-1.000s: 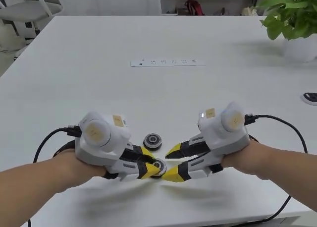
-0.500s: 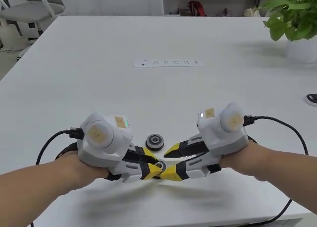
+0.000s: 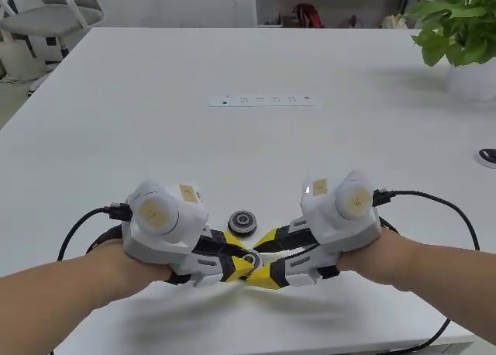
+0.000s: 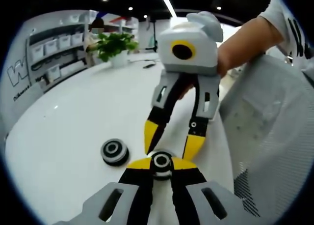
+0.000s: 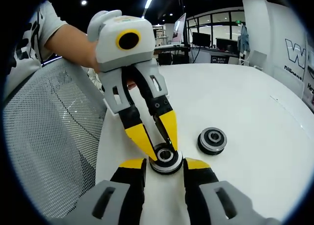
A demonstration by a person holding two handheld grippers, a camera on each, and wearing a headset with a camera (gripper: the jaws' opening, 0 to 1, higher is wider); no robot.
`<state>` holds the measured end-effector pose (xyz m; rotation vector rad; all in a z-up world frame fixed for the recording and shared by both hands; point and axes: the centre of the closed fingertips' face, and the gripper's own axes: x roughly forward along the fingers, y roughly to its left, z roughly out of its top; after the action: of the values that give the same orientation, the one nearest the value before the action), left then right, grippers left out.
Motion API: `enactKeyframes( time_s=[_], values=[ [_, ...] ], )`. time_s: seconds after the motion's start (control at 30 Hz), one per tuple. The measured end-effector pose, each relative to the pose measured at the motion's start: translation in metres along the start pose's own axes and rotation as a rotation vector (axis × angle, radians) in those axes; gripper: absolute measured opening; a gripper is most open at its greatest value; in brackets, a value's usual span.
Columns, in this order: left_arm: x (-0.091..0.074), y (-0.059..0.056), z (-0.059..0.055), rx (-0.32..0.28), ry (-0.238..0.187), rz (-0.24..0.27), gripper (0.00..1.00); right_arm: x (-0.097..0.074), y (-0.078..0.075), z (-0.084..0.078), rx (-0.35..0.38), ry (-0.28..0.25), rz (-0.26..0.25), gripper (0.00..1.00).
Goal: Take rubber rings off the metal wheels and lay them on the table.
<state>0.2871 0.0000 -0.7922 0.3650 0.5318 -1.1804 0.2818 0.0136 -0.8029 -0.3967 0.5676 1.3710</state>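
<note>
1. White table point(image 3: 232, 68) is seen under the work, with a power strip point(image 3: 266, 100) lying far off at its middle and a plant point(image 3: 457, 22) standing at its far right corner.
2. A wheel point(image 5: 166, 157) is clamped in the left gripper point(image 3: 236, 253) near the table's front edge, with the yellow tips pressed to both of its sides. Whether it rests on the table cannot be told.
3. The right gripper point(image 3: 264, 256) is held facing the left one, tip to tip. Its jaws are set part-way apart and straddle the same wheel, and a slight gap is seen at each side in the right gripper view.
4. A second wheel point(image 3: 242, 222) lies flat on the table just beyond the tips, apart from both grippers.
5. A dark ring point(image 4: 104, 155) is seated round the second wheel's rim.
</note>
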Motion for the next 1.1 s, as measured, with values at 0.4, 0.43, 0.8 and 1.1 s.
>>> enactKeyframes(
  time_s=[0.4,0.43,0.8,1.1],
  values=[
    [0.000,0.001,0.000,0.001,0.000,0.006,0.13,-0.004,-0.003,-0.005,0.005,0.012,-0.015,0.22],
    [0.000,0.001,0.000,0.000,-0.001,0.007,0.13,-0.004,-0.003,-0.005,0.006,0.012,-0.015,0.21],
    [0.000,0.001,0.000,-0.002,-0.004,0.008,0.13,-0.007,-0.003,-0.008,0.011,0.014,-0.013,0.19],
    [0.000,0.001,0.000,-0.013,-0.010,0.009,0.13,-0.010,-0.005,-0.013,0.036,0.026,-0.014,0.12]
  ],
)
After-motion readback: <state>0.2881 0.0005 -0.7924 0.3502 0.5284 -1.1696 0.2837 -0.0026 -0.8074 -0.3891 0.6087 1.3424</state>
